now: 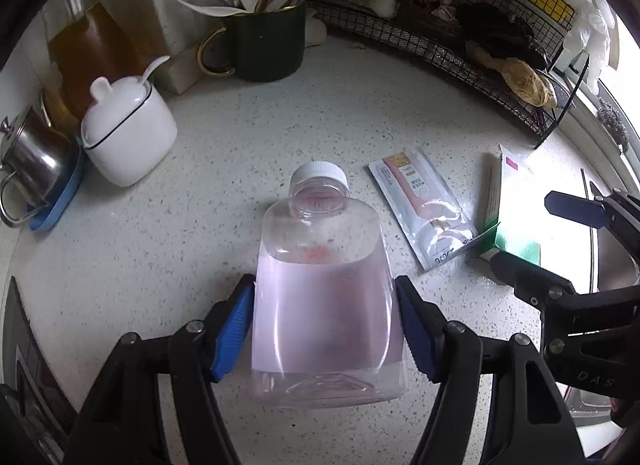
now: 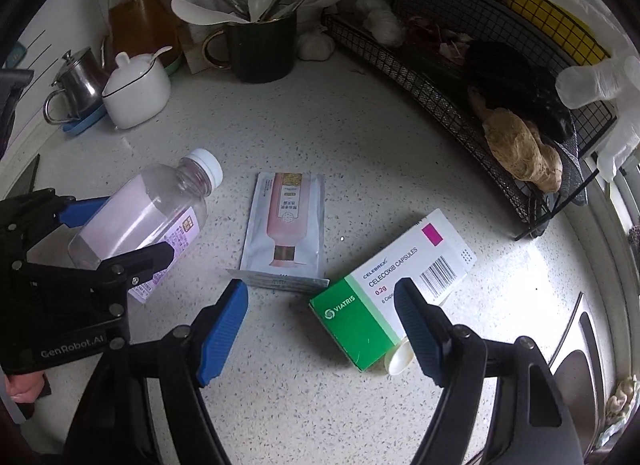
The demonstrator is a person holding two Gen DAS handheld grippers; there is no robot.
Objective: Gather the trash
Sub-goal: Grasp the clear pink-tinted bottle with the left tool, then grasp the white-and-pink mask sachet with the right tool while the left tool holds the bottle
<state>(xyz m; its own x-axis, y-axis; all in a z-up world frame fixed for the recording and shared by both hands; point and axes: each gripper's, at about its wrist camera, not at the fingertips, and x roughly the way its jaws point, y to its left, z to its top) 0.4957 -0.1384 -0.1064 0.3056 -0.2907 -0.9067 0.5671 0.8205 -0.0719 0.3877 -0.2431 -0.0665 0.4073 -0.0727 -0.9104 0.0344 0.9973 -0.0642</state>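
on the speckled counter point(image 1: 240, 169), left claw point(image 1: 324, 325) pinches an empty bottle point(image 1: 320, 265); right claw point(image 2: 320, 317) spread.

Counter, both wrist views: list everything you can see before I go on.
plastic bottle: one, clear with pale pink label and white cap, lying on the counter between the left tool's fingers
sachet: one, silver and pink, flat mid-counter
medicine box: one, green and white, right of the sachet
small white scoop: one, at the box's near end
mug of utensils: one, dark green, at the back
sugar pot: one, white, back left
metal pot: one, steel, left of the sugar pot
oil bottle: one, amber, back left
wire rack: one, black, back right, holding ginger and garlic
counter: one, speckled white
left tool: one, black with blue pads, shut on the bottle
right tool: one, open above the box
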